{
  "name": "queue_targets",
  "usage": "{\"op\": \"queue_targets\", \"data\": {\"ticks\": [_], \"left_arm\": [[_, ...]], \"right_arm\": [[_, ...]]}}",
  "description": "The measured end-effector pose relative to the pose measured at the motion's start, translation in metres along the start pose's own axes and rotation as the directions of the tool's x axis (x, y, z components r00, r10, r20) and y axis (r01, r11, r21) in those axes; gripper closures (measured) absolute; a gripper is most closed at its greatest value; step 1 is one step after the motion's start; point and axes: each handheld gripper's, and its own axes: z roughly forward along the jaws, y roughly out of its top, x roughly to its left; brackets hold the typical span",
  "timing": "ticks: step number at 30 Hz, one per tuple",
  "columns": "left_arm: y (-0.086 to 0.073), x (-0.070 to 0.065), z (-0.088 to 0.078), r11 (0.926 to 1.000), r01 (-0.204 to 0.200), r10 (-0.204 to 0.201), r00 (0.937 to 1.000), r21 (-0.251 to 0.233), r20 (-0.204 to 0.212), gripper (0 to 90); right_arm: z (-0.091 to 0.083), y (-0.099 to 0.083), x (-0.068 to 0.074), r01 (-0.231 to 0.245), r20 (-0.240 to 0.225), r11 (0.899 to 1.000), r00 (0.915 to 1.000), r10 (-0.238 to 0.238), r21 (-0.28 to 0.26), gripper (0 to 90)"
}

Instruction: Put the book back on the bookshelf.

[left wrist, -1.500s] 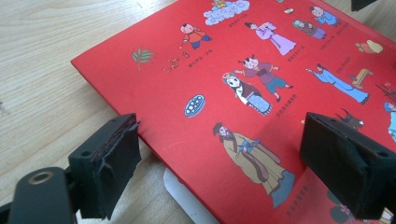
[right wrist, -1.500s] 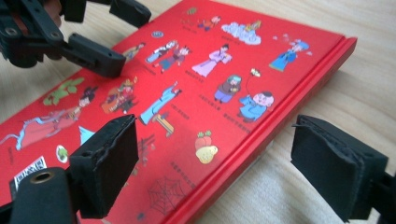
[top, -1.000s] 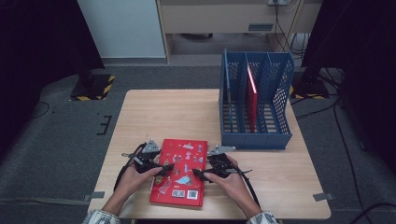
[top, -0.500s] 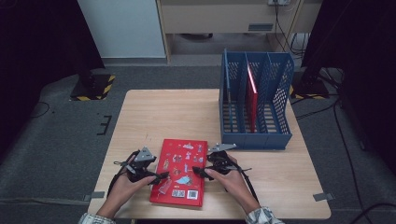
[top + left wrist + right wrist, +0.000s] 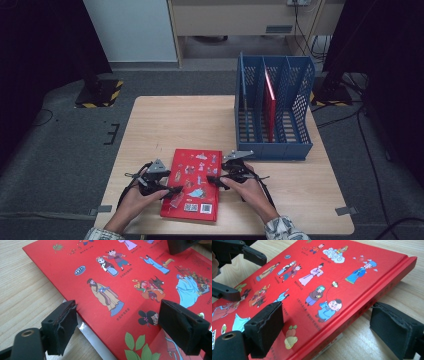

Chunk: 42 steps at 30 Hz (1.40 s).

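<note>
- Red book [image 5: 192, 183] lies flat near the table's [image 5: 165, 120] front edge, cover up.
- Left gripper [image 5: 172, 190] straddles its page edge, jaws wide but just closing in, not pinching yet.
- Right gripper [image 5: 214, 181] brackets the spine, open, probably to lift.
- Blue file rack [image 5: 274, 145] waits behind, likely its destination.

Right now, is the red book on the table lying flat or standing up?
Lying flat. The red book rests cover-up on the table, closed, its illustrated cover facing the high view, between the two grippers.

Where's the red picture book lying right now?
In the high view the red picture book lies flat near the table's front edge, between the left gripper and right gripper, in front and left of the blue file rack.
</note>
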Motion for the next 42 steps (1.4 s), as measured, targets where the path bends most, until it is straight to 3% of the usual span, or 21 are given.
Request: {"op": "queue_targets", "data": {"ticks": [6, 13, 22, 29, 38, 40, 42], "left_arm": [[0.0, 0.0, 0.0, 1.0, -0.007, 0.007, 1.0, -0.003, 0.004, 14.0], [0.0, 0.0, 0.001, 0.9999, -0.011, 0.011, 0.9998, -0.001, 0.016, 10.9], [-0.002, 0.004, 0.001, 0.999, 0.038, -0.037, 0.997, -0.024, 0.067, 5.0], [-0.003, 0.007, 0.0, 0.9978, 0.054, -0.05, 0.9953, -0.038, 0.083, 4.4], [-0.003, 0.008, -0.001, 0.9967, 0.064, -0.059, 0.9941, -0.05, 0.091, 4.0], [-0.003, 0.008, -0.001, 0.9968, 0.063, -0.058, 0.9938, -0.05, 0.094, 3.7], [-0.003, 0.007, 0.0, 0.9969, 0.061, -0.056, 0.9943, -0.05, 0.09, 3.0]], "right_arm": [[0.004, 0.005, -0.002, -0.003, -0.001, 1.0, 1.0, 0.003, 0.004, 12.4], [0.003, 0.007, -0.004, -0.046, -0.013, 0.999, 0.9989, 0.046, -0.012, 19.4], [-0.01, 0.017, 0.003, -0.031, -0.011, 0.998, 0.9995, 0.03, -0.048, 23.6], [-0.01, 0.026, 0.012, -0.022, -0.011, 0.999, 0.9997, 0.022, -0.03, 23.6], [0.005, 0.029, 0.02, -0.034, -0.062, 0.999, 0.9975, 0.034, 0.01, 22.2], [0.007, 0.03, 0.021, -0.035, -0.104, 0.999, 0.9938, 0.038, 0.027, 24.8], [0.008, 0.031, 0.023, -0.032, -0.096, 0.999, 0.9947, 0.036, 0.038, 22.6]]}}
